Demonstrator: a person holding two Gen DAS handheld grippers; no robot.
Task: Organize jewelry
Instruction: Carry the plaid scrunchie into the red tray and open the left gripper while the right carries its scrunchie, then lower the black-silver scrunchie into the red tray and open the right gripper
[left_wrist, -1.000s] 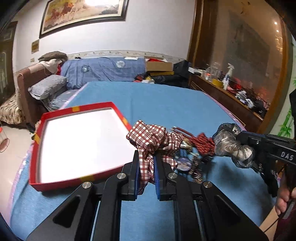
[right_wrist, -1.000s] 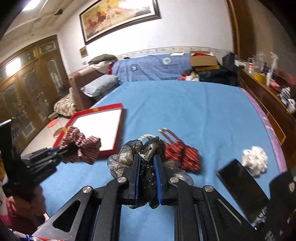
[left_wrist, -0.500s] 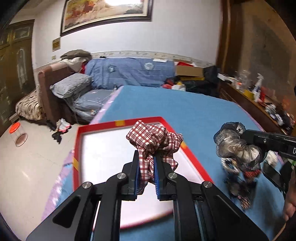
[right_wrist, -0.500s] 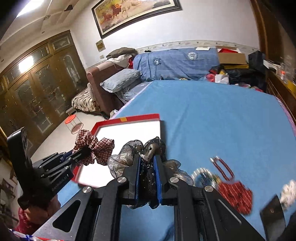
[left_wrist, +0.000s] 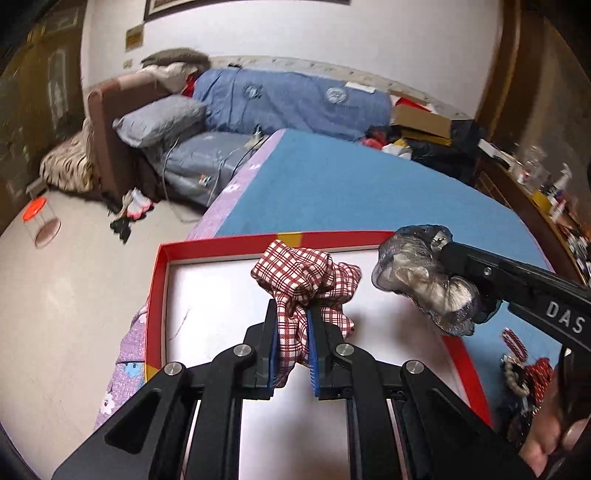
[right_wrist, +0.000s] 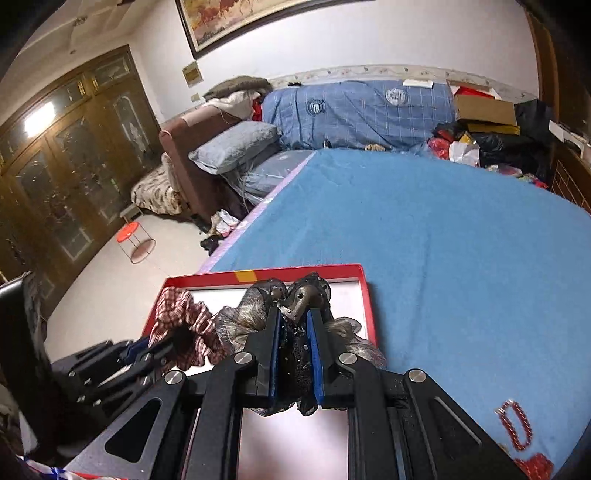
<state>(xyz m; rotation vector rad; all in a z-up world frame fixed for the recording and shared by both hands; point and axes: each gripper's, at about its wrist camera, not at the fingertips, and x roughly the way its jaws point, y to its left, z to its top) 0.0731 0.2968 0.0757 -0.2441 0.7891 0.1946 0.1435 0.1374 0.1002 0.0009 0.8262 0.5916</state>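
My left gripper (left_wrist: 292, 314) is shut on a red-and-white plaid scrunchie (left_wrist: 306, 273) and holds it above the white inside of a red-rimmed box (left_wrist: 221, 243). My right gripper (right_wrist: 294, 314) is shut on a grey, glittery scrunchie (right_wrist: 258, 314) over the same box (right_wrist: 364, 299). In the left wrist view the grey scrunchie (left_wrist: 424, 280) hangs to the right of the plaid one. In the right wrist view the plaid scrunchie (right_wrist: 181, 321) and the left gripper are at lower left.
The box lies on a blue bed cover (right_wrist: 461, 229) near its left edge, with bare floor (left_wrist: 55, 295) beyond. A pile of red beaded jewelry (left_wrist: 524, 369) lies right of the box; a red beaded loop (right_wrist: 515, 424) shows at lower right.
Both grippers have swung left from the jewelry pile and now hang over the box, each still holding its scrunchie. The pile has slid to the right edge of both views.
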